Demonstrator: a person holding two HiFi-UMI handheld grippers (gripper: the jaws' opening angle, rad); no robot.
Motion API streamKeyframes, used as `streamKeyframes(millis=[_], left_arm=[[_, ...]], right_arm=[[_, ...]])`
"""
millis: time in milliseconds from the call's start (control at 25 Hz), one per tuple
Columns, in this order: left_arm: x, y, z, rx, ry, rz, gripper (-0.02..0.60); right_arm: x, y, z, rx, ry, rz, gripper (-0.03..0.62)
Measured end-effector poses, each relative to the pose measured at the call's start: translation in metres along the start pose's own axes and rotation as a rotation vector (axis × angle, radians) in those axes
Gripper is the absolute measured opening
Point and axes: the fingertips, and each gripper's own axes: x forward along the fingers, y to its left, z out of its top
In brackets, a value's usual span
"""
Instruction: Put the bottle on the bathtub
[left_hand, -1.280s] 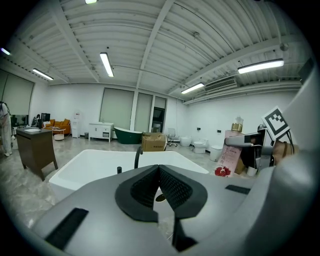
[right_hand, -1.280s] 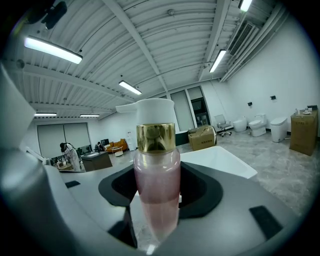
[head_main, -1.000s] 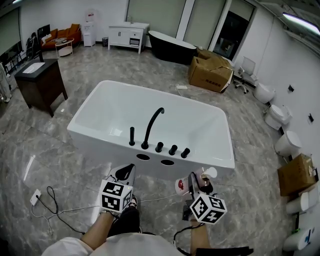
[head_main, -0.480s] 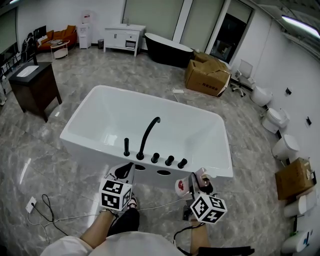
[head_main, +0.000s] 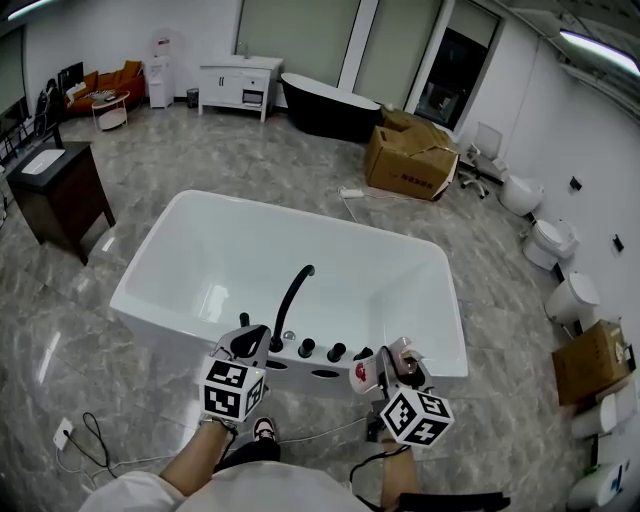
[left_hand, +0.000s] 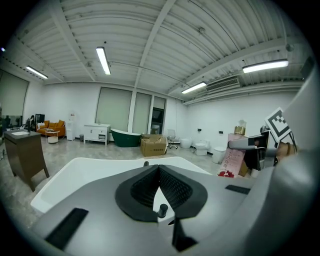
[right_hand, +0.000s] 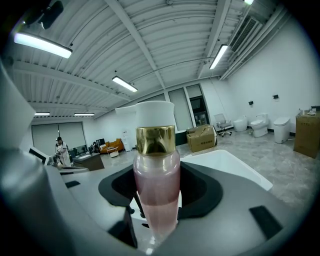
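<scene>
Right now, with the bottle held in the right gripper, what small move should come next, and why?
Probably ease the right gripper slightly forward and lower the bottle onto the bare near rim of the bathtub, right of the black knobs. Its jaws are closed on the bottle, which is held above that edge, not yet set down.

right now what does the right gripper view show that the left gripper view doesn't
Only the right gripper view: the bottle head-on, upright between the right fingers, pink with a gold collar and a white cap, plus a person far off at the left. Only the left gripper view: the left fingers shut on nothing, and the bottle seen from the side, at the right edge. Both: the white bathtub, the box and the toilets.
</scene>
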Motion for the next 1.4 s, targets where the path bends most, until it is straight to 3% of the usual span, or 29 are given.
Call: streamKeyframes(millis=[800,1080,1400], left_arm=[[0.113,0.057,0.043,0.021,0.013,-0.024,0.015],[0.13,0.065,0.028,-0.03,0.052,0.021,0.016],[0.125,0.071,0.018,-0.086,0.078,0.124,0.015]], right_arm=[[0.113,-0.019,0.04,0.014,-0.014,-0.037,0.238],[0.133,-0.023,0.039,0.001,0.025,-0.013,0.236],[0.156,-0.026,0.041,-0.028,0.079,0.074,0.236]])
